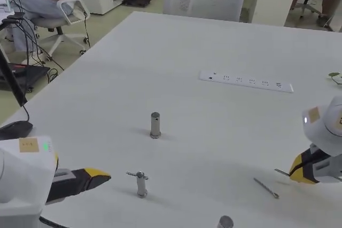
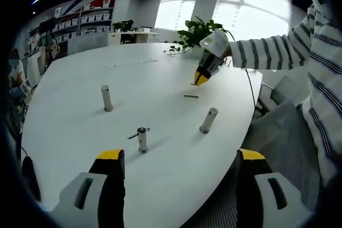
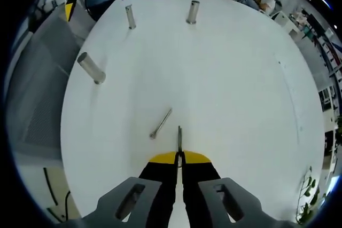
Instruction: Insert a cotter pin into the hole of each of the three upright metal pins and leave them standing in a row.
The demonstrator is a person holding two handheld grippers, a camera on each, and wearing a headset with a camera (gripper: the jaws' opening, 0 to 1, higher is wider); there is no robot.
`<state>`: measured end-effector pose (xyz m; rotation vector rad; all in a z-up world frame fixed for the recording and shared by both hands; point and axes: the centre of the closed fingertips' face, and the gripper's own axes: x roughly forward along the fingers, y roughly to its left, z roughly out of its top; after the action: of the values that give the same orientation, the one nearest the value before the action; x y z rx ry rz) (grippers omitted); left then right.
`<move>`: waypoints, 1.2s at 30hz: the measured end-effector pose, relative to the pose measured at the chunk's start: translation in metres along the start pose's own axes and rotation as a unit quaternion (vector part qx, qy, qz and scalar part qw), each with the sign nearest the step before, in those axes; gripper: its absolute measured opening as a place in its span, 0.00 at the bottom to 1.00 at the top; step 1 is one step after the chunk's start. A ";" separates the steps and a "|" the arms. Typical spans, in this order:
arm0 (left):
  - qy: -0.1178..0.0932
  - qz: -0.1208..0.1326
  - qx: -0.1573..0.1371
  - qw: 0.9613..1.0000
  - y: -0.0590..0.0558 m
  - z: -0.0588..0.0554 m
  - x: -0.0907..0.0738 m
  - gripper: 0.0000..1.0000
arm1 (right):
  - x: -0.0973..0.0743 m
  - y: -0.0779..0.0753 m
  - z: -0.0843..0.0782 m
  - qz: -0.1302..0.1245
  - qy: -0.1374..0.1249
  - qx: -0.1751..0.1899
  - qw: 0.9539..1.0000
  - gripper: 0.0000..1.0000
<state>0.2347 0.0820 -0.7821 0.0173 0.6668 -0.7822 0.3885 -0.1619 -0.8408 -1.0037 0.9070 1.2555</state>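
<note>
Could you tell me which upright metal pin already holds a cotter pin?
The middle pin, before the left hand-held gripper; far pin and near pin stand bare.

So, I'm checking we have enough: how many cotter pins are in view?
3 cotter pins: one through the metal pin nearest the left gripper, one lying loose on the table, one pinched in the right gripper. None seems hidden, though I can't be sure.

Thin cotter pin (image 3: pixel 179 138) in right gripper (image 3: pixel 180 156)
</note>
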 end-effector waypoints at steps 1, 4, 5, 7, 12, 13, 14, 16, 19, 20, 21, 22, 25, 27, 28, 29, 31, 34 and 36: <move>-0.002 0.000 0.001 1.000 0.000 0.001 0.000 0.85 | -0.001 0.001 0.001 0.001 0.000 -0.001 1.000 0.03; -0.016 -0.003 -0.001 1.000 -0.001 0.008 0.001 0.85 | -0.003 0.003 0.002 0.001 0.000 -0.004 1.000 0.03; -0.017 -0.004 -0.002 1.000 -0.002 0.009 0.001 0.85 | -0.003 0.003 0.002 0.001 0.000 -0.005 1.000 0.03; -0.018 -0.004 0.001 1.000 -0.002 0.012 0.001 0.84 | -0.005 0.005 0.004 0.002 -0.001 -0.007 1.000 0.03; -0.015 -0.013 0.004 1.000 -0.005 0.015 0.005 0.82 | -0.008 0.010 0.008 0.006 -0.002 -0.015 1.000 0.03; -0.016 -0.014 0.005 1.000 -0.005 0.015 0.005 0.82 | -0.009 0.011 0.009 0.008 -0.002 -0.016 1.000 0.03; -0.016 -0.015 0.005 1.000 -0.005 0.016 0.005 0.82 | -0.009 0.011 0.009 0.009 -0.004 -0.017 1.000 0.03; -0.017 -0.017 0.007 1.000 -0.006 0.017 0.007 0.82 | -0.011 0.013 0.010 0.011 -0.003 -0.021 1.000 0.03; -0.019 -0.023 0.009 1.000 -0.008 0.021 0.009 0.82 | -0.013 0.018 0.012 0.013 -0.004 -0.030 0.999 0.03; -0.019 -0.026 0.012 0.999 -0.009 0.023 0.011 0.82 | -0.013 0.020 0.013 0.014 -0.002 -0.035 0.999 0.03; -0.019 -0.029 0.016 0.999 -0.011 0.023 0.012 0.81 | -0.014 0.022 0.013 0.015 -0.001 -0.036 0.999 0.03; -0.017 -0.033 0.018 0.999 -0.012 0.024 0.014 0.81 | -0.014 0.024 0.015 0.016 -0.002 -0.038 0.999 0.03; -0.018 -0.043 0.027 0.999 -0.014 0.029 0.019 0.81 | -0.015 0.027 0.016 0.020 -0.001 -0.042 0.999 0.03; -0.022 -0.048 0.030 0.998 -0.017 0.034 0.021 0.81 | -0.016 0.029 0.017 0.021 -0.001 -0.043 0.999 0.03; -0.023 -0.050 0.032 0.998 -0.017 0.035 0.022 0.81 | -0.017 0.031 0.017 0.022 -0.001 -0.045 0.999 0.03; -0.024 -0.053 0.036 0.998 -0.019 0.037 0.023 0.80 | -0.018 0.032 0.018 0.022 -0.002 -0.047 0.999 0.03; -0.024 -0.056 0.038 0.997 -0.020 0.039 0.025 0.80 | -0.020 0.035 0.021 0.024 -0.004 -0.048 0.999 0.03; -0.027 -0.061 0.039 0.997 -0.023 0.040 0.027 0.80 | -0.023 0.039 0.023 0.024 -0.005 -0.052 0.998 0.03; -0.029 -0.066 0.038 0.997 -0.025 0.040 0.029 0.79 | -0.025 0.043 0.025 0.025 -0.007 -0.054 0.998 0.03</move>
<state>0.2552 0.0350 -0.7607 0.0187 0.5876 -0.9323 0.3430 -0.1441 -0.8138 -1.0621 0.8653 1.3646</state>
